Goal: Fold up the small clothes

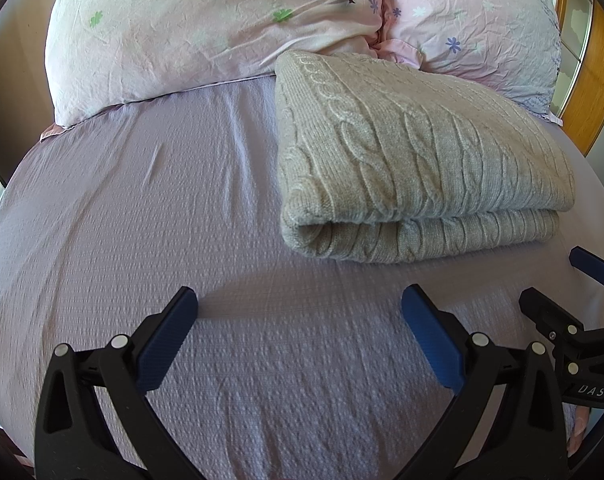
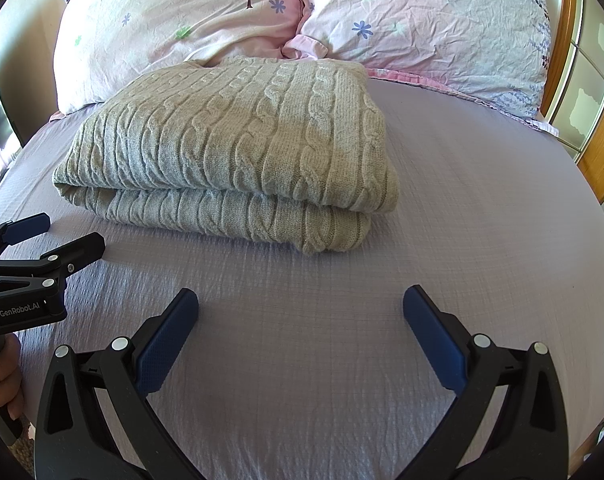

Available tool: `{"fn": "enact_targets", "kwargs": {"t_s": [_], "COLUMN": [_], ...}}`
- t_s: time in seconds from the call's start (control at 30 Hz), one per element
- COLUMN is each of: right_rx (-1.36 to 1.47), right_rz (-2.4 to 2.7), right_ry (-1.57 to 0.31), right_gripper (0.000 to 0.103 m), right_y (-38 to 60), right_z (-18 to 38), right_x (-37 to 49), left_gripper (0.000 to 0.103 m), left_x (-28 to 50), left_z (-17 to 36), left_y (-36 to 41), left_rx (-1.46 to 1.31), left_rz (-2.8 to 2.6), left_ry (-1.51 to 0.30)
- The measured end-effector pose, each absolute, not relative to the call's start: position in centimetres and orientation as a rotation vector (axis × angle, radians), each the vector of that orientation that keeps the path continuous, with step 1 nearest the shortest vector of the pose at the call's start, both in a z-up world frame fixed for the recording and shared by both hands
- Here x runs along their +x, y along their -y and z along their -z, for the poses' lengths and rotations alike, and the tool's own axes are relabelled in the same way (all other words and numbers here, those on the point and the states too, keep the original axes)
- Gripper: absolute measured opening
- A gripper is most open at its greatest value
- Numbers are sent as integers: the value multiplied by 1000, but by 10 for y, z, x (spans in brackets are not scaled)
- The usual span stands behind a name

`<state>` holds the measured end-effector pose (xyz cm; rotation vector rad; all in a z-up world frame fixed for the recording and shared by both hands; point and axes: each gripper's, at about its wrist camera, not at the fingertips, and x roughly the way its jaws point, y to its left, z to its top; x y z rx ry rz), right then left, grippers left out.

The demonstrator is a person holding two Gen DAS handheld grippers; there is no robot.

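Sweater (image 1: 413, 152), grey cable-knit, lies folded in a thick rectangle on the lilac sheet (image 1: 182, 208), far edge touching the two pink floral pillows (image 1: 206, 28) at the head of the bed. Folded layers stacked, rounded fold facing the cameras; lower layer sticks out a bit past the upper one at the near edge. Right wrist view: same sweater (image 2: 238, 148) sits left of centre, bare sheet (image 2: 481, 208) to its right.

Left gripper (image 1: 300, 304): fingers spread wide, nothing between them, above bare sheet, near the sweater's front edge but apart from it. Right gripper (image 2: 300, 304): fingers also spread wide, holding nothing, over sheet just short of the sweater. Neither touches the fabric.

Each gripper shows at the edge of the other's view, side by side. Wooden bed frame (image 2: 597, 160) at right.
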<state>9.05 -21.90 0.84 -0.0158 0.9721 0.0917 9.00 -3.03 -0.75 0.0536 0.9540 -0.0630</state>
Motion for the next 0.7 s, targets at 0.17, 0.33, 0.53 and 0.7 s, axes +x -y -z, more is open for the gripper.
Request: {"fn": "enact_targets", "kwargs": {"t_s": [0.17,0.33,0.53,0.7], "right_rx": [-16,-16,-16,-16], "right_rz": [-92,-91,-92,-92], "right_ry": [-972,-972,-972,-972], "right_gripper": [102,102,102,102], "right_y": [219,219,220,220], "right_z": [-8,-8,-8,-8], "right_x": [90,90,90,90], "left_gripper": [101,101,101,101], "left_x": [90,90,90,90], "left_z": [8,8,9,9], "left_y": [30,29,29,28], "left_rx": [55,55,54,54], "left_rz": [63,59,57,59], "left_ry": [-953,-963,-962,-959]}}
